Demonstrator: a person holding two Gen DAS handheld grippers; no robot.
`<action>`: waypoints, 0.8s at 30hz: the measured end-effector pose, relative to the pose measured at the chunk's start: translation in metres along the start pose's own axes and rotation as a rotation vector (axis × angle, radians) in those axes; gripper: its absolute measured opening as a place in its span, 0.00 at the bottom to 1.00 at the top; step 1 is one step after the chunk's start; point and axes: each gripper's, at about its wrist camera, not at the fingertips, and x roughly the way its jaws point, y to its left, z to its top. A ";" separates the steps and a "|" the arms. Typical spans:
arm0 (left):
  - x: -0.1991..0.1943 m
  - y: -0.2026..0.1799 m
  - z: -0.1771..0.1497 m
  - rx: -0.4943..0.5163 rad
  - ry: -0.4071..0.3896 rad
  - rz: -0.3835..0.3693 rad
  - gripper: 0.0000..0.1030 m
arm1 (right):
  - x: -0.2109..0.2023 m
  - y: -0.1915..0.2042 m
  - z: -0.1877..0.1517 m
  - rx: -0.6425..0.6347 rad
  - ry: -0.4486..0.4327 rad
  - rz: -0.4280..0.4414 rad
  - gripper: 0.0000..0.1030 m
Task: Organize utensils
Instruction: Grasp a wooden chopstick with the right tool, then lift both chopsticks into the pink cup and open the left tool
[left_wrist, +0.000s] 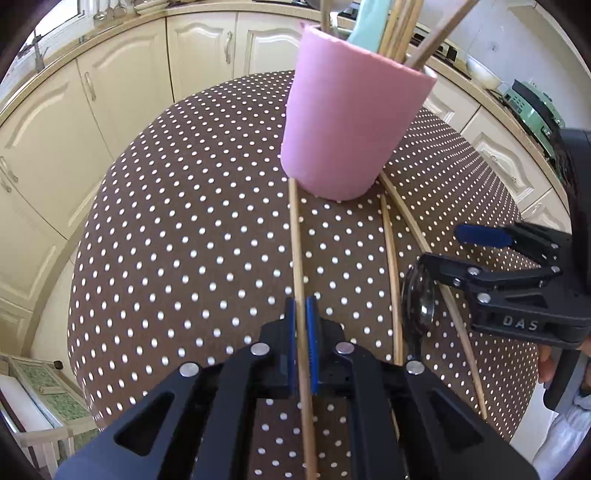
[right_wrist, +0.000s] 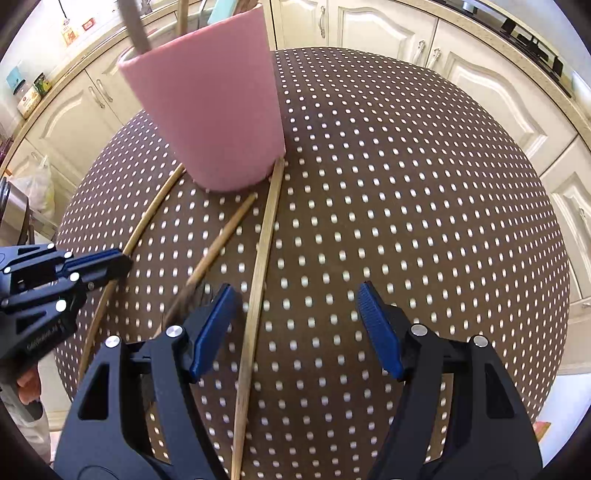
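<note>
Left gripper (left_wrist: 303, 325), nearest, is clamped on a wooden chopstick (left_wrist: 297, 243) whose long axis runs straight ahead to the base of the pink holder (left_wrist: 351, 125). Right gripper (right_wrist: 297, 325), jaws wide and empty, hovers over the dotted tablecloth (right_wrist: 406, 221) with another chopstick (right_wrist: 258, 266) lying lengthwise between its fingers. Farthest, the holder stands upright, already containing utensils.

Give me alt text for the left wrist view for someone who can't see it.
The left tool is shut on a thin wooden chopstick lying on a brown polka-dot tablecloth. Its far end reaches the base of a pink cylindrical cup holding more sticks, and the open right tool is at right.
</note>
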 end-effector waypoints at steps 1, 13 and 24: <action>0.002 -0.001 0.003 0.001 0.006 -0.004 0.07 | 0.002 0.000 0.005 0.000 0.005 -0.001 0.64; 0.019 -0.003 0.034 -0.003 0.026 -0.041 0.07 | 0.002 -0.023 0.028 0.054 -0.021 0.110 0.07; -0.032 0.011 0.004 -0.040 -0.259 -0.121 0.05 | -0.057 -0.050 -0.013 0.132 -0.323 0.217 0.06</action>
